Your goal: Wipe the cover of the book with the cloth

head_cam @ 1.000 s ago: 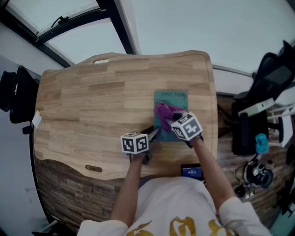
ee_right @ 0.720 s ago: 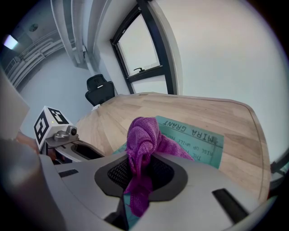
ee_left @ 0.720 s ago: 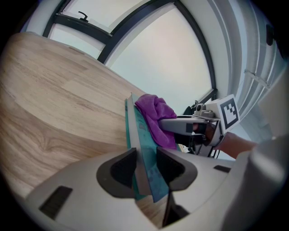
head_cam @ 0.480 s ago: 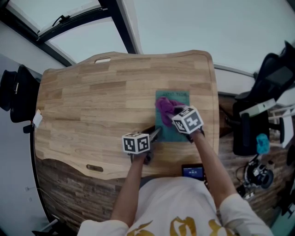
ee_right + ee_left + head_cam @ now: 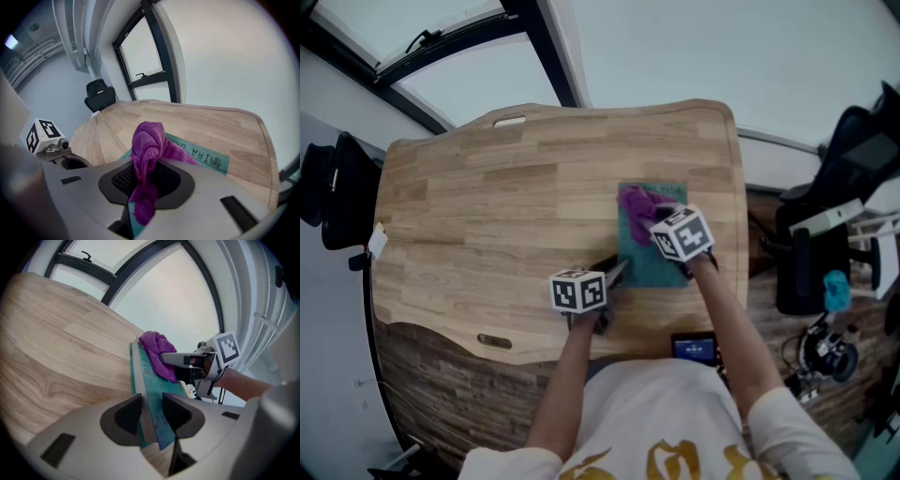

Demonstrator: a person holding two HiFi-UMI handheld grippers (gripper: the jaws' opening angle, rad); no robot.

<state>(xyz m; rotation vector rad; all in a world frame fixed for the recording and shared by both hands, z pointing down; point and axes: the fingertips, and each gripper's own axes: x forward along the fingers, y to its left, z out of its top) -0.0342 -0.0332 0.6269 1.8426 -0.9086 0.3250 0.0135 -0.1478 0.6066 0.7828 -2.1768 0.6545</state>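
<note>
A teal book lies flat on the wooden table, right of the middle. My left gripper is shut on the book's near left edge; in the left gripper view the book runs away from between the jaws of the left gripper. A bunched purple cloth rests on the far part of the cover, and my right gripper is shut on it. In the right gripper view the cloth fills the jaws of the right gripper above the book.
A dark phone lies at the table's near edge by my body. A black office chair stands at the left, another chair and gear at the right. The table's right edge runs close to the book.
The right gripper has slid the cloth along the cover away from me, toward the book's far end, over the printed title. The left gripper and the book have stayed put.
</note>
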